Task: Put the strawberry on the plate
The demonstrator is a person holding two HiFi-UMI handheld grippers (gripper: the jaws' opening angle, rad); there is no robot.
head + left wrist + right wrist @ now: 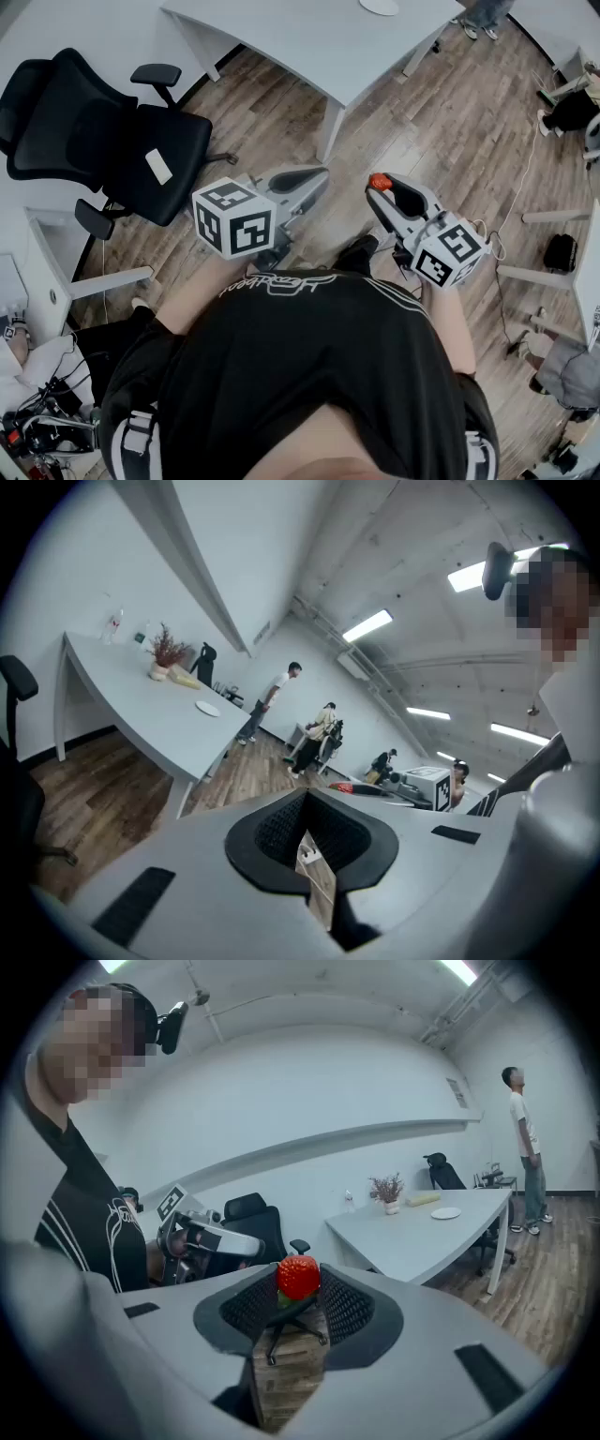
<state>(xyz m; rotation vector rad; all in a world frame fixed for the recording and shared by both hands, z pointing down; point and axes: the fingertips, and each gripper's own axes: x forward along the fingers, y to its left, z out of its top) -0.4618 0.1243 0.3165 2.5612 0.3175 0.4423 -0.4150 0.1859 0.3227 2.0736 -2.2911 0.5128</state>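
The right gripper (298, 1290) is clamped on the strawberry (298, 1276), with the red fruit pinched at the very tips of its jaws and held in the air above the wooden floor (441, 122). Beside it, the left gripper (306, 808) has its jaws closed together with nothing between them. Further out stands the long white table (412, 1237). The plate (445, 1213) lies on top of it, well apart from the strawberry. A black office chair (103, 131) sits to the person's left.

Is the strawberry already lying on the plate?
No, the strawberry is pinched in the right claw, while the plate lies apart on the distant table.
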